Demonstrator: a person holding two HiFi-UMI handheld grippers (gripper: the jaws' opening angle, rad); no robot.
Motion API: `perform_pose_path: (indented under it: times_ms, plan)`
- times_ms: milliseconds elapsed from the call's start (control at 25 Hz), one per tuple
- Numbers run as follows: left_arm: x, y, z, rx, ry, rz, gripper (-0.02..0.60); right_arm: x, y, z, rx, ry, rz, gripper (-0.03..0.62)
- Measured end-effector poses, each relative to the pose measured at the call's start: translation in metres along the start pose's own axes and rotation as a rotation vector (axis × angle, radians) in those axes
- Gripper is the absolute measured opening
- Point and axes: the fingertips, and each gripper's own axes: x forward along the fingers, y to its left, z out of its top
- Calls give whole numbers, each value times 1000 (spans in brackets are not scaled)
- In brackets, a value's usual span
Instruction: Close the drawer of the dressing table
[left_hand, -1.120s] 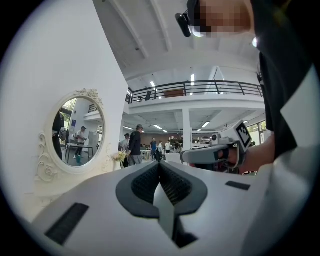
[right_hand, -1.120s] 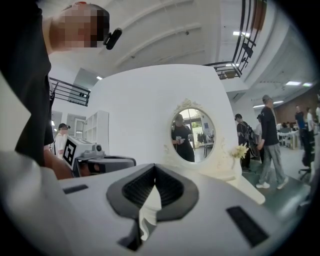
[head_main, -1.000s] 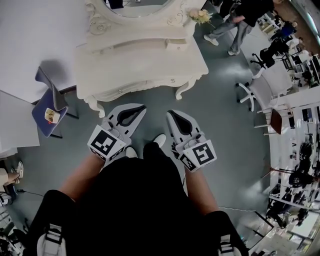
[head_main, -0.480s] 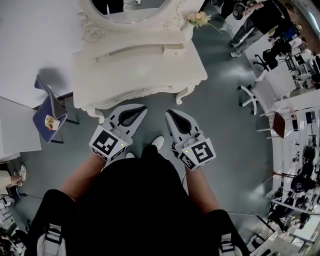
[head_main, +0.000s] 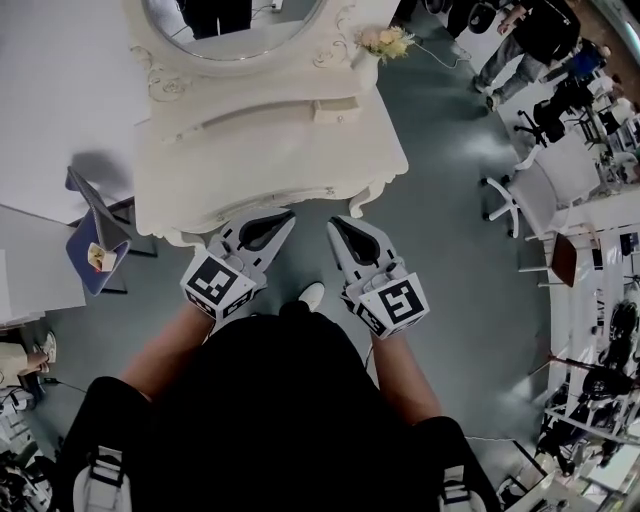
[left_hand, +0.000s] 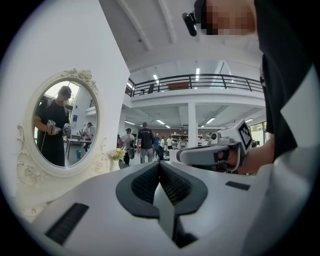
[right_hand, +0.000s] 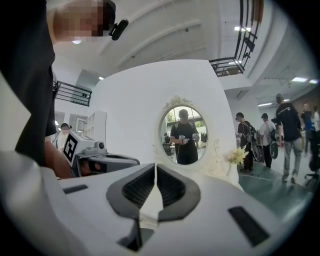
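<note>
The white dressing table (head_main: 270, 150) with an oval mirror (head_main: 235, 20) stands straight ahead in the head view. On its raised back shelf a small drawer (head_main: 333, 110) sticks out a little. My left gripper (head_main: 288, 214) and right gripper (head_main: 333, 221) are side by side just short of the table's front edge, touching nothing. Both are shut and hold nothing. In the left gripper view the closed left gripper (left_hand: 160, 162) points past the mirror (left_hand: 62, 122). In the right gripper view the closed right gripper (right_hand: 156, 165) points at the mirror (right_hand: 183, 135).
A vase of flowers (head_main: 385, 42) stands on the table's right back corner. A blue chair (head_main: 95, 235) is at the left by a white wall. A white office chair (head_main: 520, 195) and several people (head_main: 530, 40) are off to the right.
Both grippers have come forward together, and the dressing table's front edge is now much closer to their tips. Both have stayed shut.
</note>
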Motion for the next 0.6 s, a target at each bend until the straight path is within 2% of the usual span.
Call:
perform_pose_path:
  times_ms: [360, 600]
  plan:
    - [67, 7, 0, 6, 21, 53, -6, -1, -68, 1, 23, -9, 43, 3]
    - [92, 4, 0, 15, 36, 81, -6, -3, -92, -5, 35, -5, 84, 6]
